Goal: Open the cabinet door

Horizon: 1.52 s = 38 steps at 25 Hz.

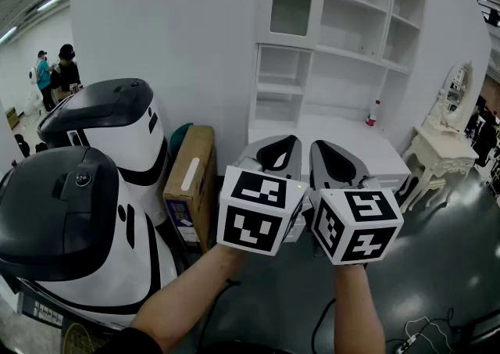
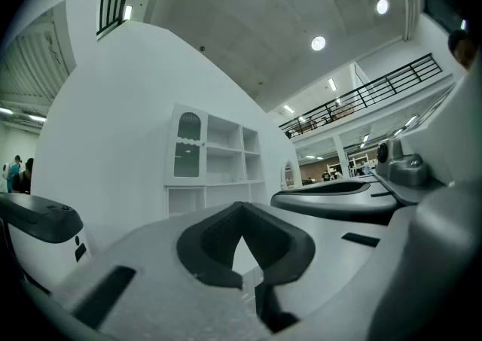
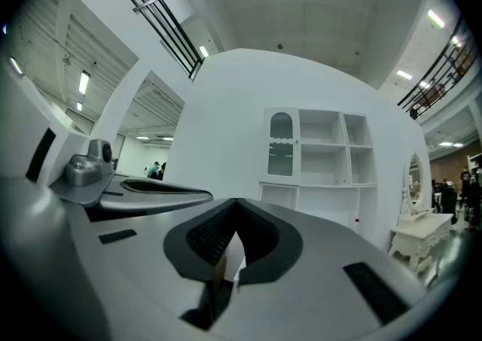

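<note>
Against the white wall ahead of you stands the white cabinet (image 1: 348, 28), its glazed door (image 1: 291, 2) shut at the upper left, well apart from both grippers. Your left gripper (image 1: 286, 146) and right gripper (image 1: 320, 151) sit side by side in front of it, each with jaws closed tip to tip on nothing. They hide the front edge of the cabinet's counter (image 1: 344, 135) and everything below it. A red-capped bottle (image 1: 373, 112) stands near the counter's right back corner. Left of the cabinet a cardboard box (image 1: 191, 180) leans beside two white-and-black machines (image 1: 117, 130), the nearer one cut off at the picture's edge. A white dressing table (image 1: 441, 153) stands at right. Far left, people (image 1: 55, 71) are too small to make out.
</note>
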Each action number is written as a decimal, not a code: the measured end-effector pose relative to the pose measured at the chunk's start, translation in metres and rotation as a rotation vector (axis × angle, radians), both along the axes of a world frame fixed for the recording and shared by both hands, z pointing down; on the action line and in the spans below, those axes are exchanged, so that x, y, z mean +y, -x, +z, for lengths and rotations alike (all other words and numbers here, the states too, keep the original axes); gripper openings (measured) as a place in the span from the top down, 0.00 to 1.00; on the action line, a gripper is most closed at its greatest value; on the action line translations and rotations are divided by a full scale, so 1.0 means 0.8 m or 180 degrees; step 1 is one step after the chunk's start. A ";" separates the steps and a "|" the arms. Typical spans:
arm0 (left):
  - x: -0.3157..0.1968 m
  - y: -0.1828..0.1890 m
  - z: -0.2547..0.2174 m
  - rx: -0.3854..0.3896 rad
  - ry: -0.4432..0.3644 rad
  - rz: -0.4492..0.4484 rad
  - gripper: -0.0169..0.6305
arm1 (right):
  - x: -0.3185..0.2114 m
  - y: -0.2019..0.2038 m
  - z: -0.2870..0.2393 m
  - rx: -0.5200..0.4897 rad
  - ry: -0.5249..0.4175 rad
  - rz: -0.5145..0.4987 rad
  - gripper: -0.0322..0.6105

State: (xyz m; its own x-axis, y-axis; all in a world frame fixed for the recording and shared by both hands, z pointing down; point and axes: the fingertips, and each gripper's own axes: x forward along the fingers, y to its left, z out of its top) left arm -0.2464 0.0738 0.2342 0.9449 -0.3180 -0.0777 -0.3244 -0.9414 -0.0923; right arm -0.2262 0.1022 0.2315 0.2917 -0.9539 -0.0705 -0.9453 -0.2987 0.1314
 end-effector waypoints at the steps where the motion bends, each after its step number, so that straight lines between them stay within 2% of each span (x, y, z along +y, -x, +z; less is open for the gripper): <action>1: -0.002 0.000 0.001 -0.0002 0.0002 0.0007 0.97 | -0.002 0.000 0.001 -0.0002 0.0002 0.0008 0.92; 13: -0.024 -0.008 0.007 -0.0002 0.0055 0.0056 0.97 | -0.024 -0.009 0.004 0.0002 0.0000 0.0033 0.92; 20: -0.040 -0.035 0.009 -0.0038 0.0016 -0.0005 0.97 | -0.041 -0.036 0.009 -0.0022 -0.0024 -0.0034 0.92; 27: -0.069 -0.095 0.013 -0.0062 -0.0030 -0.0110 0.97 | -0.073 -0.096 0.017 -0.0059 -0.0056 -0.0147 0.92; 38: -0.128 -0.232 0.010 -0.0109 -0.0024 -0.0266 0.97 | -0.130 -0.236 0.010 -0.0071 -0.0067 -0.0309 0.92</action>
